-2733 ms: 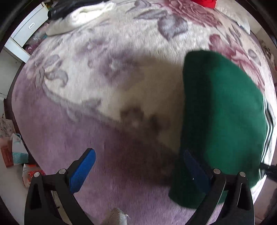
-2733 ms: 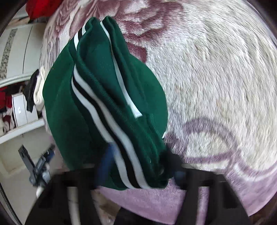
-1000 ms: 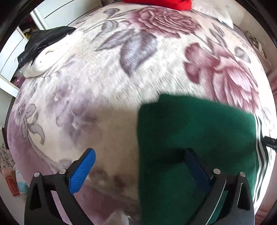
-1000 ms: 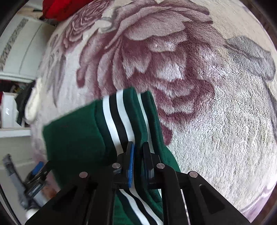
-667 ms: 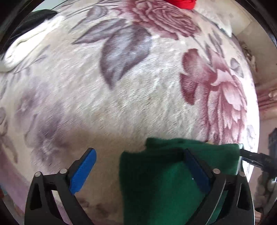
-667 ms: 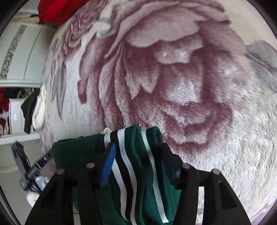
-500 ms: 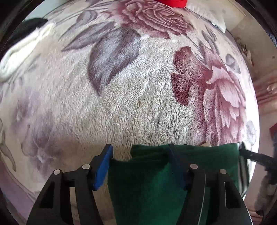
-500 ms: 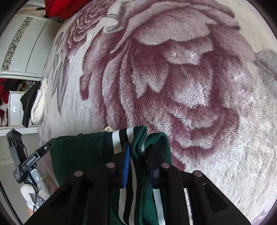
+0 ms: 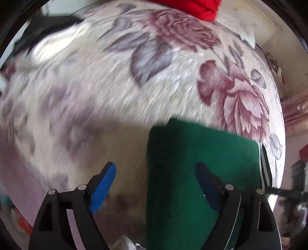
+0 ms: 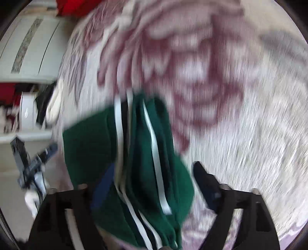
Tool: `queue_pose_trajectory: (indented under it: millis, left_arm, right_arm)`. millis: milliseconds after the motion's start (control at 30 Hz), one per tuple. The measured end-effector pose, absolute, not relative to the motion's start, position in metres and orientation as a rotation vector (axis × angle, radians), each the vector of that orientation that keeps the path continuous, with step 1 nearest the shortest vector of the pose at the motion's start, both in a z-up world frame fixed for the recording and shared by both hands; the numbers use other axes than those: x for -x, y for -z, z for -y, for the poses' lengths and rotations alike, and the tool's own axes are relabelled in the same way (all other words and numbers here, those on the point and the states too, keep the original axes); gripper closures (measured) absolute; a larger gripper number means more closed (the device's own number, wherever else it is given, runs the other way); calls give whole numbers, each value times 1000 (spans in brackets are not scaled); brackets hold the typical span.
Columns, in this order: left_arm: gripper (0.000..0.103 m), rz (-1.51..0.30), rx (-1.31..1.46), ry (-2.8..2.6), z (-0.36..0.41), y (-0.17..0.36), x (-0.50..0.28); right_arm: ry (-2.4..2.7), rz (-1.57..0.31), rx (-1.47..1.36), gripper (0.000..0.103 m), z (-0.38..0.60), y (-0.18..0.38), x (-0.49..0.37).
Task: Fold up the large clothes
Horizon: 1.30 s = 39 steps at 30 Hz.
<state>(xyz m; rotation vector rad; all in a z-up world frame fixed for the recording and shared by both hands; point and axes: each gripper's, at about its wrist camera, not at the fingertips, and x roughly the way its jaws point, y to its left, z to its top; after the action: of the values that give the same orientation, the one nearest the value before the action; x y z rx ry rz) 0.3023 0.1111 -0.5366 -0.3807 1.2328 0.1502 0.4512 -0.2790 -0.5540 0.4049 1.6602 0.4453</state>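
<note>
Your flowery blanket (image 9: 157,100) | red cloth (image 9: 190,7) at 12 | green clothes (image 9: 192,173) | left gripper (image 9: 156,182) wide | right gripper (image 10: 154,184) wide

Motion blur smears both my views. The green garment (image 10: 146,153) runs off the bottom edge in each, its lower part behind my fingers (image 10: 104,184). I can't make out the dark and white heap (image 9: 48,38) at far left.
</note>
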Motion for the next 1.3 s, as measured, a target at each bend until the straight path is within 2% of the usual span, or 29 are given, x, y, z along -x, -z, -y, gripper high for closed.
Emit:
queue_pose_trajectory:
  millis: [167,300,433,600,667,700,733,867,967,1000,1033,1067,1133,1300]
  left_arm:
    - [19,-1302,456,-206,-115,563,-255]
    - [15,-1293,501,-230,-118,564,-240]
    - [10,-1284,502,-225,-115,561,-239]
    - [10,-1292,462,-233,-111,561,-242]
    - [10,-1285,467,-243,-114,560,-240]
    - [10,-1278,479,-244,-117,558,-239]
    - [10,-1275,490,-240,-118,559,-238]
    - [10,-1280,548,-233,-126,566,-232]
    - [10,-1293,545,-255,-130,569,-227]
    - [10,-1294,535,-258,-131,569,-225]
    - [10,-1292,524,-261,-130,568,-223]
    - [10,-1290,517,-256,-129,567,-221]
    - [10,-1291,514,-241,-127,567,-218]
    - [10,-1274,517,-206,-119,568,-216]
  right_arm:
    - [-477,-1737,-478,7,293,585,-405]
    - [-414,-1706,-694,7,324,574,-360]
    - [-292,-1764,-917,7,335,586,-298]
    - [-306,-1663,-1155,8,302,636,-292]
    - [-272,-1606,-1174,20,293,648,-295]
    - [-296,-1578,-1198,33,290,649,-296]
    - [-364,-1517,-1262,42,290,647,-294]
    - [-565,-1336,-1349,45,297,642,-283]
    - [-526,-1386,-1364,42,312,674,-273]
    - [-543,-1400,-1372,36,315,673,-274]
    - [-529,-1463,-1303,27,317,664,-279]
    - [-508,-1516,-1232,25,322,655,-283]
    - [-463,-1601,-1049,11,329,628,-292]
    - [-446,-1598,-636,10,336,571,-331]
